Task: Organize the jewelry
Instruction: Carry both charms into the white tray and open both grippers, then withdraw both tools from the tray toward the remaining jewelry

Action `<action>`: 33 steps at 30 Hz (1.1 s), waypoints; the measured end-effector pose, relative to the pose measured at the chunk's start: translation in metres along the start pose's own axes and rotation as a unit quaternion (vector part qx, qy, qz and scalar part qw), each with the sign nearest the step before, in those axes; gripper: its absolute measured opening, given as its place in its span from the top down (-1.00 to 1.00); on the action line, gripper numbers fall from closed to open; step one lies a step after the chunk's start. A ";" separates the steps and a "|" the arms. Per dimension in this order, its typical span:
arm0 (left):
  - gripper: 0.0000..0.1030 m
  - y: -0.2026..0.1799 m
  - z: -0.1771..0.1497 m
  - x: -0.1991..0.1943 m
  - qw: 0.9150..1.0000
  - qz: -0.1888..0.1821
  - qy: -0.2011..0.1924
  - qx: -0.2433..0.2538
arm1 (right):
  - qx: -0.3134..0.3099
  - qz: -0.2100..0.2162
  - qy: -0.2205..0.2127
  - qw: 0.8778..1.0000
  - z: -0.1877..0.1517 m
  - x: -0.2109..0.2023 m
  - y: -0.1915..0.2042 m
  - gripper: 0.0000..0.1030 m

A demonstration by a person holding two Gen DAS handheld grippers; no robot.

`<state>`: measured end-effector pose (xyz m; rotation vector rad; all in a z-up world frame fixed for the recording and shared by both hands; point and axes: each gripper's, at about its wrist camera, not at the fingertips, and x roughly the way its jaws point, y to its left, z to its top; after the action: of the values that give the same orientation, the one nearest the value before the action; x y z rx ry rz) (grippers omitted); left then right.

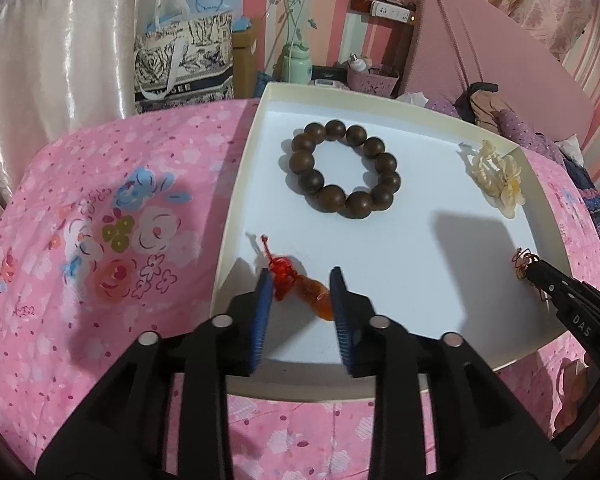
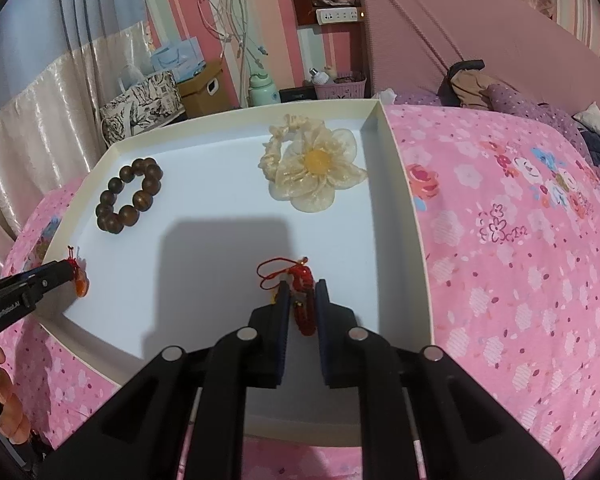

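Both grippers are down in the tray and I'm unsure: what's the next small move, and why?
Probably close the left gripper: its jaws straddle the orange pendant on the white tray with gaps either side, while the right gripper looks already pinched on the red knotted charm.

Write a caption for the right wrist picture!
Right claw pinches a red knotted charm inside the white tray.

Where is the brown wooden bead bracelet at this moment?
The wooden bead bracelet lies flat on the white floor of the tray, in its far part. In the left wrist view, the cream flower scrunchie is to its right.
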<state>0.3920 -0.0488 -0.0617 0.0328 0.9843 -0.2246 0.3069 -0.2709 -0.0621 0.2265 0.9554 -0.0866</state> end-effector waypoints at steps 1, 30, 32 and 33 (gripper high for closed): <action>0.34 0.000 0.000 -0.002 1.000 0.000 -0.002 0.001 | 0.000 0.002 0.000 1.000 0.000 -0.001 0.000 0.74; -0.94 0.016 0.010 -0.090 0.996 0.013 -0.083 -0.033 | 0.041 -0.038 -0.080 0.995 0.015 -0.073 -0.015 -0.85; -0.94 0.019 0.012 -0.092 0.996 0.017 -0.080 -0.040 | 0.043 -0.038 -0.084 0.995 0.017 -0.077 -0.018 -0.86; -0.94 0.020 0.012 -0.092 0.996 0.019 -0.080 -0.043 | 0.045 -0.039 -0.085 0.995 0.017 -0.078 -0.019 -0.86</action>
<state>0.3565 -0.0146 0.0198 -0.0447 0.8329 -0.1464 0.2725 -0.2951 0.0087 0.2606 0.7907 -0.2179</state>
